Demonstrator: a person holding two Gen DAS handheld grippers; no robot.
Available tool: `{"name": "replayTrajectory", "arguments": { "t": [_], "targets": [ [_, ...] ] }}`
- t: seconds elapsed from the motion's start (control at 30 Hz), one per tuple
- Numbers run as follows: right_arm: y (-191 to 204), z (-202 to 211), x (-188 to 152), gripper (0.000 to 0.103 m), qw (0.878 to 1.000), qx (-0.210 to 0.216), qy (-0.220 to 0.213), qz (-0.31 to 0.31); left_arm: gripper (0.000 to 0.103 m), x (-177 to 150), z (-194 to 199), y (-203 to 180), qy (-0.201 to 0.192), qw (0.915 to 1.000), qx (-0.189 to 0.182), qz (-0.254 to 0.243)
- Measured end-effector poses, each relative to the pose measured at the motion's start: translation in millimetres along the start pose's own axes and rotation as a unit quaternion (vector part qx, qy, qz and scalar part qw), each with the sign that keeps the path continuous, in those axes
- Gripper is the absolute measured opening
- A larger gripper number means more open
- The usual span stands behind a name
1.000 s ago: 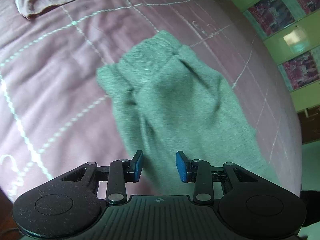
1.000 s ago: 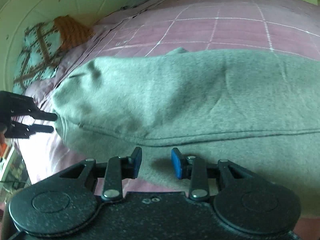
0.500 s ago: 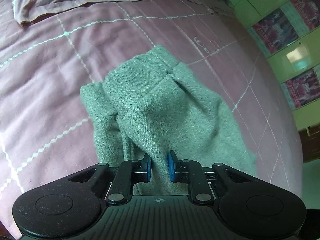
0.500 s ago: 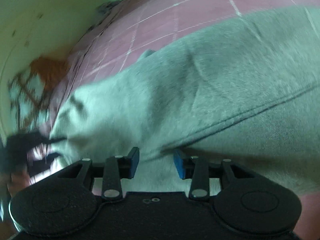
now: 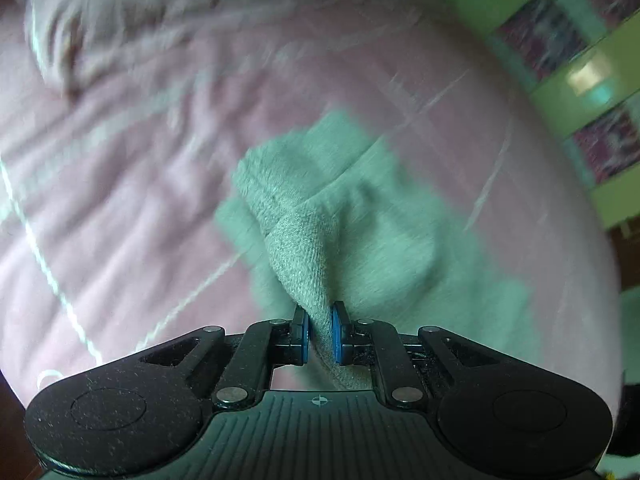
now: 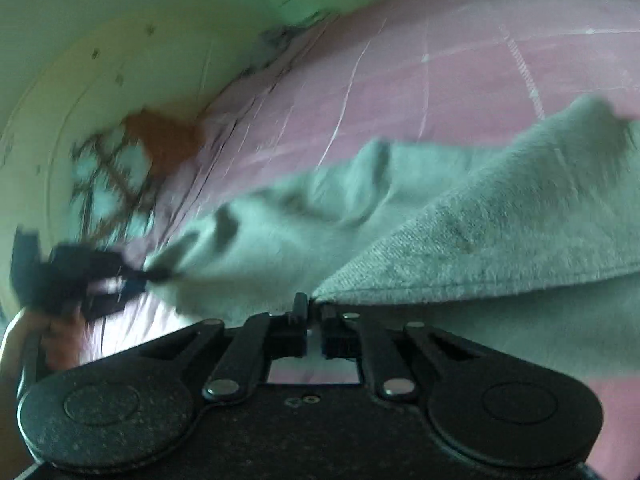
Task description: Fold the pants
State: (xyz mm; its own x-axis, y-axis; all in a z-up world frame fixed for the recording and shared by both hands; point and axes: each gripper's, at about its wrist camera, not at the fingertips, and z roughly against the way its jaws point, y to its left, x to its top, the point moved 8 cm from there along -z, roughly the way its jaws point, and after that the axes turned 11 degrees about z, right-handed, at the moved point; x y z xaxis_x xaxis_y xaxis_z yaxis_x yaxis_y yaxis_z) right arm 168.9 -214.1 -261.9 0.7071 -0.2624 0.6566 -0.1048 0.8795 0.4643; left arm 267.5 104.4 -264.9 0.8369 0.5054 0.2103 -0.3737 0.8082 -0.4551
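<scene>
Grey-green pants lie on a pink checked bedspread. My left gripper is shut on a pinched ridge of the pants' near edge and lifts it off the bed. In the right wrist view my right gripper is shut on the hem of the pants, which rise as a raised fold to the right. The left gripper shows there too, blurred, at the pants' far left corner. Both views are motion-blurred.
A rumpled pink sheet or pillow lies at the head of the bed. A patterned teal and orange pillow leans by the green wall. Green cabinets with pictures stand past the bed's right edge.
Both grippers closed on the pants, the left first. Both now lift their edges off the bed, and the cloth has bunched and risen.
</scene>
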Motion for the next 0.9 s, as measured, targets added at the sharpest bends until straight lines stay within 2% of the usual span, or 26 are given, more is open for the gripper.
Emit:
{"name": "replayTrajectory", "arguments": {
  "t": [0.07,0.17,0.23,0.37,0.43,0.5,0.63,0.73,0.9],
  "targets": [
    [-5,-18,-14,0.005,0.999,-0.026,0.024,0.017,0.012,-5,-15,10,0.002,1.0000,0.002,0.007],
    [-15,-36,-22,0.008,0.998,-0.041,0.047,0.012,0.012,-6,-11,7,-0.014,0.9999,-0.001,0.008],
    [-14,-35,-16,0.018,0.997,-0.049,0.046,0.022,0.013,-9,0,2,-0.024,0.9996,0.009,-0.014],
    [-12,-18,-11,0.020,0.998,-0.047,0.038,0.027,0.017,-25,40,-15,-0.061,0.9962,0.003,-0.062],
    [-19,0,-15,0.022,0.998,-0.052,0.038,0.018,0.017,-40,50,-28,-0.062,0.9938,-0.002,-0.093],
    [-34,13,-22,0.023,0.998,-0.057,0.037,0.001,0.018,-57,48,-45,-0.050,0.9921,-0.014,-0.114],
    [-76,42,-29,0.025,0.994,-0.100,0.025,-0.033,0.018,-102,20,-72,-0.020,0.9881,0.000,-0.152],
    [-112,66,-37,0.025,0.988,-0.129,0.019,-0.079,0.021,-123,2,-83,-0.034,0.9809,0.029,-0.189],
    [-160,94,-46,0.022,0.977,-0.155,-0.007,-0.144,0.022,-129,-7,-85,-0.049,0.9786,0.047,-0.194]
  ]
}}
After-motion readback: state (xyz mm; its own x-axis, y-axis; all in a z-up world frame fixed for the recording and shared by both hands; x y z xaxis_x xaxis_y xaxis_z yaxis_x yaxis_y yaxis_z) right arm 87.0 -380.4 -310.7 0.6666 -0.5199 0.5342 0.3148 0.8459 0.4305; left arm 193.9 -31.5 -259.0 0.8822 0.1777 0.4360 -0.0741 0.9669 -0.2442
